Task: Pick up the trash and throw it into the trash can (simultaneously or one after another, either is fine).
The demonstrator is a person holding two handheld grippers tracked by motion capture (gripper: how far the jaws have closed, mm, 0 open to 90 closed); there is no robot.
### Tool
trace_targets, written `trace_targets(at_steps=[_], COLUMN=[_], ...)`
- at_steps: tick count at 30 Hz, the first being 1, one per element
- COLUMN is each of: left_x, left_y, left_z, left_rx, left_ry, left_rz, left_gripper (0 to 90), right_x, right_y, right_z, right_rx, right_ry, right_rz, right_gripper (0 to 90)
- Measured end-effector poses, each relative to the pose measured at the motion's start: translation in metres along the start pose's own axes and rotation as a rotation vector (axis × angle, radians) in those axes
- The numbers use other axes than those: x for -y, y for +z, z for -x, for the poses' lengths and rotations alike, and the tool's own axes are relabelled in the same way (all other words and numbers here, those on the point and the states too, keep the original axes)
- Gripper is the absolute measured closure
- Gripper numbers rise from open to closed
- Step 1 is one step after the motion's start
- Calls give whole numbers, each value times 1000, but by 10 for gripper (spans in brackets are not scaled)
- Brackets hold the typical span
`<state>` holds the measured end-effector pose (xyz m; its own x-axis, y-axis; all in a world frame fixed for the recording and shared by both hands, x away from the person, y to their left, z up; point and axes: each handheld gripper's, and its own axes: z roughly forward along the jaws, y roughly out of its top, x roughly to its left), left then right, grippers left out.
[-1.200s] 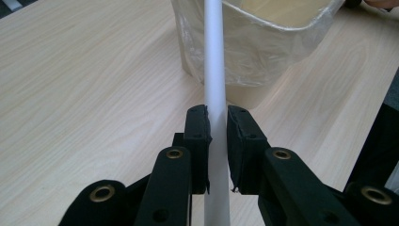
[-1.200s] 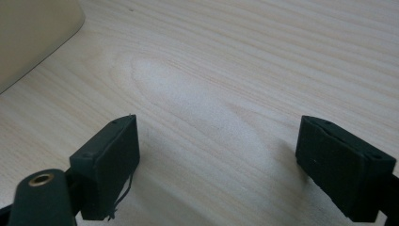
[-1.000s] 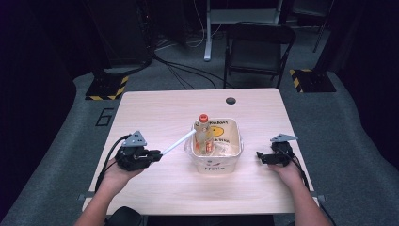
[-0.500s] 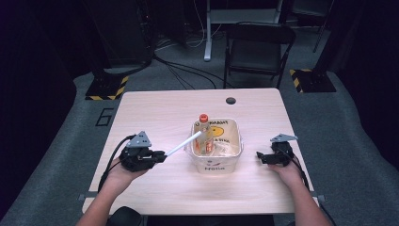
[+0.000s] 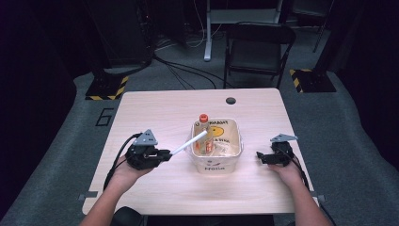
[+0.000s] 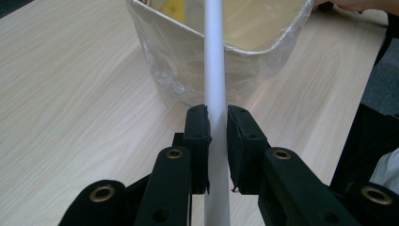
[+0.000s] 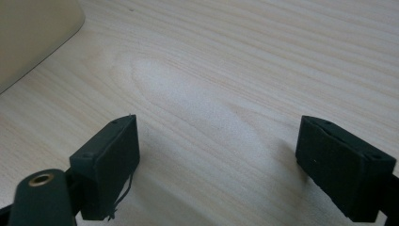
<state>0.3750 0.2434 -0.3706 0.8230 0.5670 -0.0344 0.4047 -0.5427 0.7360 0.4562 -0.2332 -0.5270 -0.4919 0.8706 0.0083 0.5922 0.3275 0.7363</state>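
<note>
White tube was pinched between the pressed-together jaws of the left gripper, slanting up from the hand so its far end reached over the near-left rim of the tub. Judging by that, picking up was done and lowering the tube in and letting go were left. The right gripper rested on the table to the tub's right, jaws spread around nothing. Inside the tub, a bottle with an orange cap stood right by the tube's tip and could block it. Farther back, 1 dark hole marked the tabletop; beyond stood a folding chair.
</note>
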Motion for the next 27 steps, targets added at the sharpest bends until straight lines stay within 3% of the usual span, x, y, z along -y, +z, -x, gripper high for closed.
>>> trace_targets(at_steps=[12, 27], left_x=[-11, -25], left_y=[8, 19], left_z=[2, 6], left_rx=[2, 14], left_ry=[11, 5], left_rz=[-20, -2], left_gripper=[789, 789], right_x=[0, 0], right_y=[0, 0], right_z=[0, 0], right_rx=[0, 0], right_ry=[0, 0], right_rz=[0, 0], right_gripper=[132, 132])
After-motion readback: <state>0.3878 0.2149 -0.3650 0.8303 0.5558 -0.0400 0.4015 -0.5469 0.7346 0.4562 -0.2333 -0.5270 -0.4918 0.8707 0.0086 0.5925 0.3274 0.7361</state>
